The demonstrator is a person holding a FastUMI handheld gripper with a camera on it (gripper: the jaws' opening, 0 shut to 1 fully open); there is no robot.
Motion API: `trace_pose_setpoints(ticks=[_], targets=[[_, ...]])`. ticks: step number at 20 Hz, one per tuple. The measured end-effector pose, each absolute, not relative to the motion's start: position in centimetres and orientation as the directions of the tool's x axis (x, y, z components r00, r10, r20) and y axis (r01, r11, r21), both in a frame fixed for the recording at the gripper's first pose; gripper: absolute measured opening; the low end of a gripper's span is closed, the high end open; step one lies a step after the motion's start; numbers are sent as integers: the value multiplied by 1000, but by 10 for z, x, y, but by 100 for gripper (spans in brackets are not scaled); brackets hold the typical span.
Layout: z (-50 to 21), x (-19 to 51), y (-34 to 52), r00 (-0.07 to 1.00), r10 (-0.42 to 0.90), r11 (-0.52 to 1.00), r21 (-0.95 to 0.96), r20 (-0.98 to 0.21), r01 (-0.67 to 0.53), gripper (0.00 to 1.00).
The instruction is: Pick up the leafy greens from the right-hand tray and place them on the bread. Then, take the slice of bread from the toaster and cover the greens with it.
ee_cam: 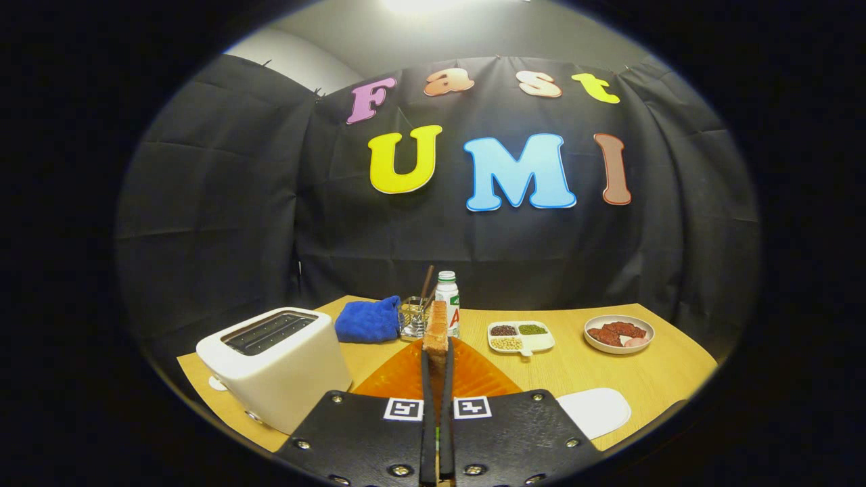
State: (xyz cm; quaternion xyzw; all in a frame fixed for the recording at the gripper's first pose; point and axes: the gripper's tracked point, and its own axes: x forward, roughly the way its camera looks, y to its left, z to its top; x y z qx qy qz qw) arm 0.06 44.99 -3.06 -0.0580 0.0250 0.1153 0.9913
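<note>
Right up close, two black plates with silver screws are seen, each carrying a small square black-and-white marker, and from between them the gripper (437, 352) runs forward. Its two thin dark fingers (426, 379) are nearly closed, with only a sliver of gap left, and a slice of bread (437, 328) is pinched edge-on between them, held upright so just the toasted crust edge is shown. A tiny speck of green can be made out low in the gap between the fingers; what it is can't be told.

Under the held bread an orange tray (406, 375) is laid on the wooden table (609, 375). To the left of the fingers a white toaster (277, 362) is parked, its dark slots looking empty from this angle. Off to the right, near the black plates, a white tray (595, 410) is seen, partly cut off.

Beyond the bread, a blue cloth (369, 319), a clear glass (413, 318) with brown sticks in it, and a white bottle (448, 301) with a green cap are lined up; a red letter "A" is about all that's readable on its label. Further right, a divided white dish (521, 337) with dark, green and pale beans, and a round bowl (619, 333) of red meat-like pieces are set out.
</note>
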Motion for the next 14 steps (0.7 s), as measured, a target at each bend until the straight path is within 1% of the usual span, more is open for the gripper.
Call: trace_pose_setpoints(ticks=[8,14], targets=[[-57,11,452,963,243,964,-84,-117,-254,2],[-73,17,464,956,263,959,-73,-130,-273,2]])
